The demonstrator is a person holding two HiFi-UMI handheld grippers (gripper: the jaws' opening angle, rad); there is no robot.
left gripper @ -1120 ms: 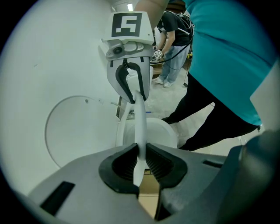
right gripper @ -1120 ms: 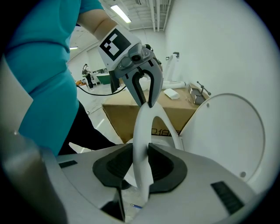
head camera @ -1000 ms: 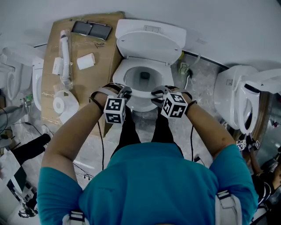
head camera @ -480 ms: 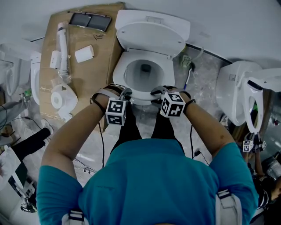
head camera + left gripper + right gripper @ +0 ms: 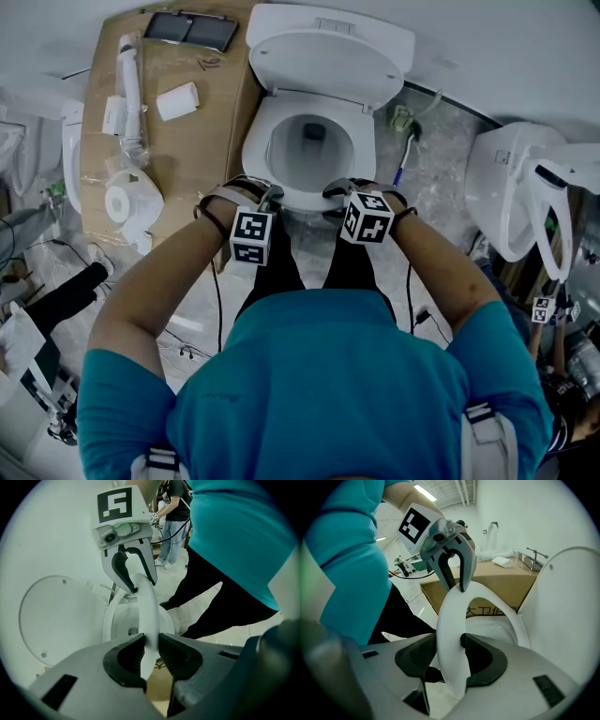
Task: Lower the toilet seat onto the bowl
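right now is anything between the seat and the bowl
Nothing visible does. The seat is tilted up a little at the front over the bowl, and the right gripper view shows only bare rim in the gap under it.

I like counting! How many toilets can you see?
3: the middle toilet, the right toilet, the left toilet, partly cut off. More may be hidden.

The seat [image 5: 302, 199], lid [image 5: 323, 70] and bowl [image 5: 309, 150] are showing plain white. The left gripper [image 5: 151, 654] and right gripper [image 5: 451, 657] are showing grey bodies, black pads [image 5: 127, 658] and cubes [image 5: 251, 236] of black-and-white squares. The shirt [image 5: 319, 394] is showing teal, the trousers [image 5: 277, 277] black. At 10 o'clock, cardboard [image 5: 202, 141] is showing brown. The floor [image 5: 436, 187] is showing mottled grey. At 3 o'clock, a second toilet [image 5: 497, 197] is showing white.
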